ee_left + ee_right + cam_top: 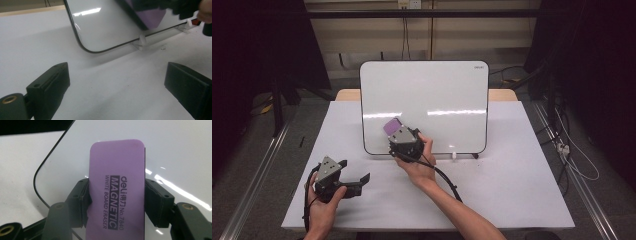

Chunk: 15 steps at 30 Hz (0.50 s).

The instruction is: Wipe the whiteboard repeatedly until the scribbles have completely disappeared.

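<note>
R hand-held gripper pinches purple eraser flat vs. whiteboard, lower-left area — L hand-held gripper spread, empty, low over surface.

White-covered table, grey floor, beige wall, dark surroundings

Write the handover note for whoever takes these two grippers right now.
Right gripper: shut on the purple rectangular magnetic whiteboard eraser, held at the lower left part of the white, dark-framed whiteboard.
Left gripper: open, empty, over the white table in front of the board.
Done: eraser gripped and brought to the board, which looks free of marks.
Left: probably finish any wiping, then set the eraser down.
</note>
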Tool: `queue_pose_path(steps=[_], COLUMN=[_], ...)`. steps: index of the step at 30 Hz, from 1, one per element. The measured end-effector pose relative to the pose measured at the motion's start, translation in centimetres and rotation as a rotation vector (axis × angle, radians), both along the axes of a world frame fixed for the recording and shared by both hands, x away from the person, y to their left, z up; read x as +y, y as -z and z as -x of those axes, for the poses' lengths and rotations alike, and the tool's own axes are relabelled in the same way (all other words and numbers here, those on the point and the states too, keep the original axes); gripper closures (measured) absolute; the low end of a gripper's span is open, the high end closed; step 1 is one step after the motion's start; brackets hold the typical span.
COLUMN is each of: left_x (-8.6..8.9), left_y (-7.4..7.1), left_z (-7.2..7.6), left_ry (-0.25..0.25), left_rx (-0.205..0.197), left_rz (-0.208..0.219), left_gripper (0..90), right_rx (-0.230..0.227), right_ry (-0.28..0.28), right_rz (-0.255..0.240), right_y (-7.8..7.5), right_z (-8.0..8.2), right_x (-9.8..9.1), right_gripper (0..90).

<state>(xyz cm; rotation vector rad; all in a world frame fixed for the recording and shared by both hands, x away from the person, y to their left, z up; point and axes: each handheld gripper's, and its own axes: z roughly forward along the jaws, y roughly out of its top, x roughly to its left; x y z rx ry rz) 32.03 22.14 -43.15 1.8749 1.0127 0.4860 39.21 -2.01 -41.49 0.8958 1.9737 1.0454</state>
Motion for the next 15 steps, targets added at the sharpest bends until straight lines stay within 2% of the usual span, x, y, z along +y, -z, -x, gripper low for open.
queue_pose_path(steps=[2, 5, 12, 15], left_x=[-0.1, -0.2, -0.1, -0.2], left_y=[0.0, 0.1, 0.1, 0.1], left_z=[0.0, 0.1, 0.0, 0.0], left_ry=[0.001, 0.003, -0.001, -0.001], left_rx=[0.002, 0.001, 0.003, 0.001], left_rz=[-0.003, -0.002, 0.000, 0.002], left_gripper=[6.1, 6.1, 6.1, 6.1], right_rx=[0.016, 0.045, 0.081, 0.088], right_ry=[-0.006, -0.018, -0.036, -0.029], right_rz=[-0.058, -0.118, -0.245, -0.275], right_y=[-0.3, -0.4, -0.6, -0.5], right_z=[0.1, 0.3, 0.9, 1.2], right_x=[-1.1, -2.7, -5.4, -6.3], right_gripper=[41.8, 41.8, 41.8, 41.8])
